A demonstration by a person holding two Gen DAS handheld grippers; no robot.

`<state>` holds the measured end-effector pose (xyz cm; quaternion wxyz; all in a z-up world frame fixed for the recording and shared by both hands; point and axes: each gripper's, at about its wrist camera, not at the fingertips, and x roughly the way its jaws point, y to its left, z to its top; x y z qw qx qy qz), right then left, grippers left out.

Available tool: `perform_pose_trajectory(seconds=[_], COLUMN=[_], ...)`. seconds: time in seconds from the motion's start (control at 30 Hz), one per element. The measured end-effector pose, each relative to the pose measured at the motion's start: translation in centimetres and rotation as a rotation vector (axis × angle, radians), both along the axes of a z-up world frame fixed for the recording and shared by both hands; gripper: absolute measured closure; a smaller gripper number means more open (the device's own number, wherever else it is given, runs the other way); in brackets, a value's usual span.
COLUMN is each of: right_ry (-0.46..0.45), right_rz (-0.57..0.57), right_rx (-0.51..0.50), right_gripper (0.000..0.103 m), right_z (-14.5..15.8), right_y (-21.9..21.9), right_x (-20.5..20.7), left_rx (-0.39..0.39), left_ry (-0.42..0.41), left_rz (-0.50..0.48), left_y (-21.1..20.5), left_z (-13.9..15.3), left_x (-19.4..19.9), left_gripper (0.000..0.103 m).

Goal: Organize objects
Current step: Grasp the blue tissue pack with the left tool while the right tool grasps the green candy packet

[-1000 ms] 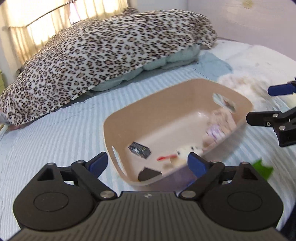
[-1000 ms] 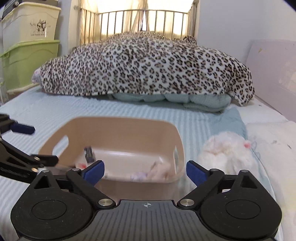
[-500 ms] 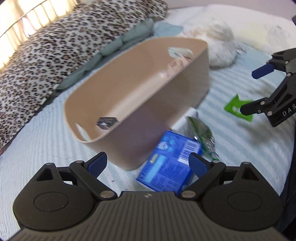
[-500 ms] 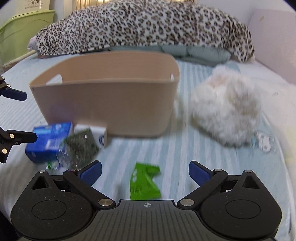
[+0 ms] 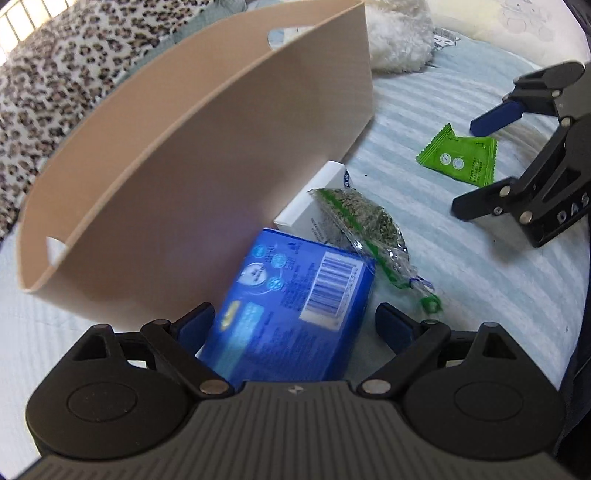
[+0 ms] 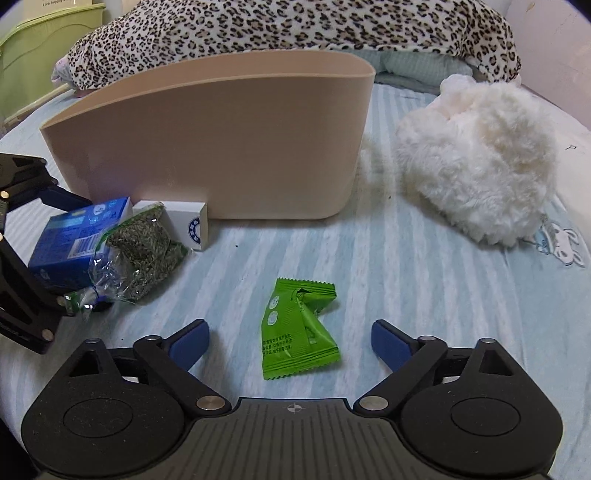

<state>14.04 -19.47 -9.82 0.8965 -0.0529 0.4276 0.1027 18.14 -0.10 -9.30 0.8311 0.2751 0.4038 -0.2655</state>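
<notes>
Grippers poised over a striped bedsheet [image 6: 406, 258]: the left gripper [image 5: 295, 325] hangs with its blue-tipped fingers spread wide around the near end of a blue box [image 5: 291, 306], not clamping it; a barcode shows on the box, its other print too blurred to read. The right gripper [image 6: 290, 341], equally wide open and holding nothing, frames a green sachet [image 6: 297, 332] lying flat, its small print illegible. The letters "DAS" are visible on the right gripper's body from the left camera. A clear bag of green flakes [image 6: 142, 251] leans on the blue box and a white box [image 6: 186, 221], both beside the beige basket [image 6: 221, 136]. A white plush toy [image 6: 480, 166] sits right of the basket, a leopard-print blanket [image 6: 295, 26] beyond.
</notes>
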Motion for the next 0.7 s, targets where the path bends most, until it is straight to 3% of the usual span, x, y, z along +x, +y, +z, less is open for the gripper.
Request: perform_pose_trajectory(seconds=[0.13, 0.23, 0.4, 0.7], right_ry=[-0.007, -0.015, -0.018, -0.052], right_rz=[0.032, 0.051, 0.062, 0.037], right_rx=[-0.017, -0.015, -0.008, 0.012], right_gripper=[0.019, 0.038, 0.070, 0.078], right_z=[-0.2, 0.0, 0.3, 1.7], right_y=[0.6, 0.9, 1.0, 0.3], right_x=[0.2, -0.1, -0.5, -1.9], left_rx=[-0.065, -0.114, -0.115, -0.109], left_ry=[0.047, 0.079, 0.073, 0.041], left_rz=[0.036, 0.072, 0.080, 0.124], left_y=[0.3, 0.8, 0.9, 1.3], left_z=[-0.5, -0.4, 0.0, 1.1], left_x=[1.0, 1.5, 1.0, -0.9], left_gripper=[0.010, 0.020, 0.029, 0.033])
